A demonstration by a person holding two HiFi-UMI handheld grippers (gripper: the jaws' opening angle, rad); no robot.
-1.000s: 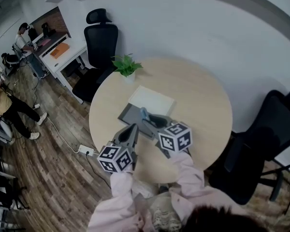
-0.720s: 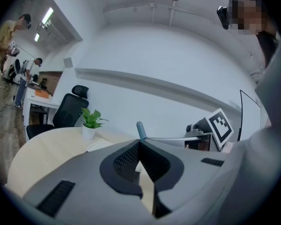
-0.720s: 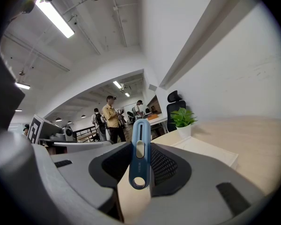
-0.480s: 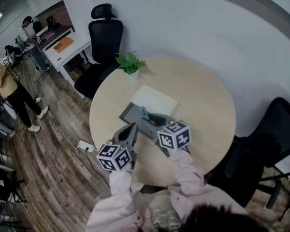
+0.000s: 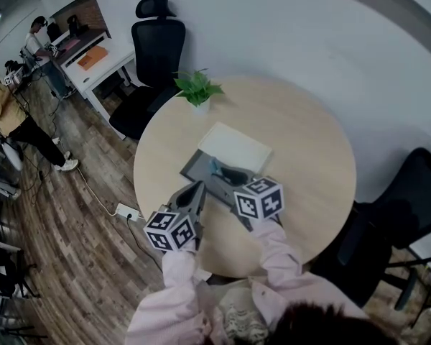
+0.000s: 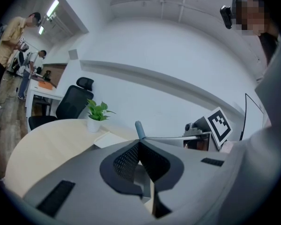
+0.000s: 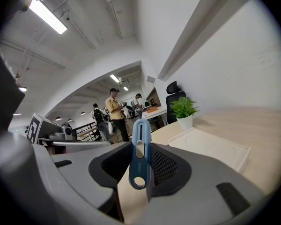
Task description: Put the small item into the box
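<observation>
The small item (image 5: pixel 215 166) is a slim blue tool with a slot and a hole. It stands upright between the pads of my right gripper (image 5: pixel 226 172), which is shut on it; in the right gripper view the blue item (image 7: pixel 139 158) fills the gap. It hovers over a flat grey box (image 5: pixel 198 168) on the round table (image 5: pixel 309 157), and a flat white box (image 5: pixel 235 146) lies just behind. My left gripper (image 5: pixel 198 188) sits at the grey box's near left corner. Its jaws meet at the tips with nothing between them, as the left gripper view (image 6: pixel 139 143) shows.
A small potted plant (image 5: pixel 198 90) stands at the table's far edge. Black office chairs stand at the far left (image 5: pixel 156 42) and the right (image 5: pixel 402 214). A power strip (image 5: pixel 126 210) lies on the wooden floor; people and a desk (image 5: pixel 86 60) are far left.
The head view has drifted a little, so the table sits slightly differently in the frame. Both grippers keep their places, and the blue item stays in the right gripper's jaws.
</observation>
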